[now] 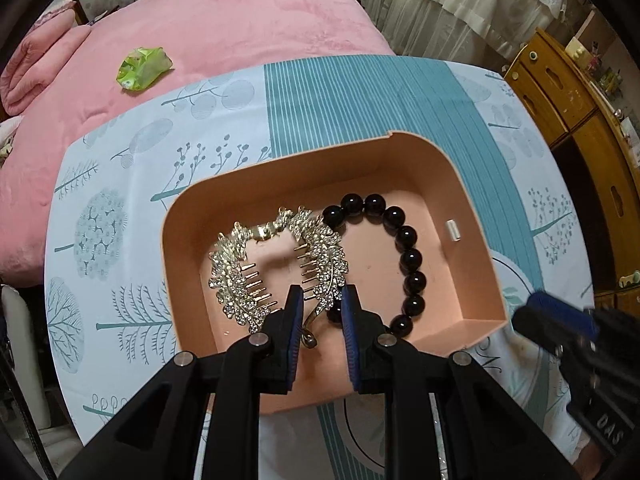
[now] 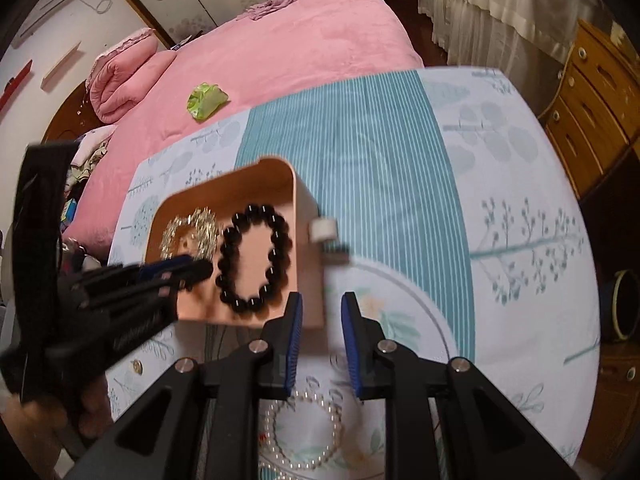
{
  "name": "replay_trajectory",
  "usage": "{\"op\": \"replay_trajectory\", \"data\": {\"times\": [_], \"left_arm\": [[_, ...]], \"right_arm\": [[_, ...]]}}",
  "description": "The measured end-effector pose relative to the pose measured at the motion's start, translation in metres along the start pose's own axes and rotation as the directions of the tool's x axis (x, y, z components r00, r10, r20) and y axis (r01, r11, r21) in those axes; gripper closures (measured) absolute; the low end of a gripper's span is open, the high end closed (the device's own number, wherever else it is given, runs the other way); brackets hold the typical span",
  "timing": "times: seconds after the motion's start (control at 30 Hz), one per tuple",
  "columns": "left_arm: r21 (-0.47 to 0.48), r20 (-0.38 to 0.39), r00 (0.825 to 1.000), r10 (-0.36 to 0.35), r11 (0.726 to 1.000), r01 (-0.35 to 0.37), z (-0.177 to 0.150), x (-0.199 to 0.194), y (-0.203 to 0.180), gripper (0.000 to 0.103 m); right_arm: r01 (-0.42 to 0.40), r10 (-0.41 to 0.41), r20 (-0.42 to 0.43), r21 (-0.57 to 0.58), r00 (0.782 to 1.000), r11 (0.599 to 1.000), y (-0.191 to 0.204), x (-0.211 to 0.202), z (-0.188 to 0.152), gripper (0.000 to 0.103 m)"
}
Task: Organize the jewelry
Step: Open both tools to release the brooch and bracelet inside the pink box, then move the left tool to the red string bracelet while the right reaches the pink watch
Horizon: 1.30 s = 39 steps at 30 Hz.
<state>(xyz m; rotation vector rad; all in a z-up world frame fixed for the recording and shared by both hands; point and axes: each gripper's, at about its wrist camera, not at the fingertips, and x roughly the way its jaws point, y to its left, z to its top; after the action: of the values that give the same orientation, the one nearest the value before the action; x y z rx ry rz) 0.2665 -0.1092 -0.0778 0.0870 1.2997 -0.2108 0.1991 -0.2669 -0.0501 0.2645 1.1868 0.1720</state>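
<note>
The left gripper (image 1: 320, 300) sits inside the pink box (image 1: 472, 184) with its jaws parted around the near tip of the rhinestone leaf hair comb (image 1: 244, 280), which lies left of the black bead bracelet (image 1: 408, 258). To finish well, it should lift straight up without snagging the comb. The right gripper (image 2: 321, 308), open and empty, hovers above the pearl bracelet (image 2: 304, 432) on the tablecloth (image 2: 500, 160), probably next.

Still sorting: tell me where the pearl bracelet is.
In the right wrist view, the pearl bracelet lies on the tablecloth under the right gripper, outside the pink box.
</note>
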Motion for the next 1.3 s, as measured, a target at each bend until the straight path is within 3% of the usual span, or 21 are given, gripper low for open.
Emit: {"op": "replay_trajectory", "data": {"times": [0.07,0.13,0.57,0.9,1.3], "left_arm": [[-0.001,0.01,1.0,0.003,1.0,-0.002,0.0,0.0,-0.001,0.074],[-0.014,0.02,1.0,0.006,1.0,-0.006,-0.001,-0.002,0.001,0.052],[-0.062,0.102,0.995,0.001,0.998,0.005,-0.033,-0.058,0.028,0.05],[-0.124,0.121,0.992,0.028,0.992,-0.013,-0.078,-0.091,0.062,0.048],[-0.165,0.144,0.989,0.038,0.986,-0.013,-0.126,-0.131,0.095,0.047]], "right_arm": [[-0.004,0.004,-0.01,0.006,1.0,1.0,-0.002,0.001,-0.006,0.083],[0.003,-0.003,-0.01,0.008,1.0,1.0,-0.004,0.0,-0.01,0.083],[-0.023,0.023,0.008,-0.027,1.0,0.999,0.01,-0.016,-0.027,0.083],[-0.023,0.023,0.003,-0.063,1.0,0.998,0.033,-0.022,-0.048,0.083],[-0.008,0.012,0.051,-0.07,0.999,0.998,0.039,-0.061,-0.069,0.083]]}}
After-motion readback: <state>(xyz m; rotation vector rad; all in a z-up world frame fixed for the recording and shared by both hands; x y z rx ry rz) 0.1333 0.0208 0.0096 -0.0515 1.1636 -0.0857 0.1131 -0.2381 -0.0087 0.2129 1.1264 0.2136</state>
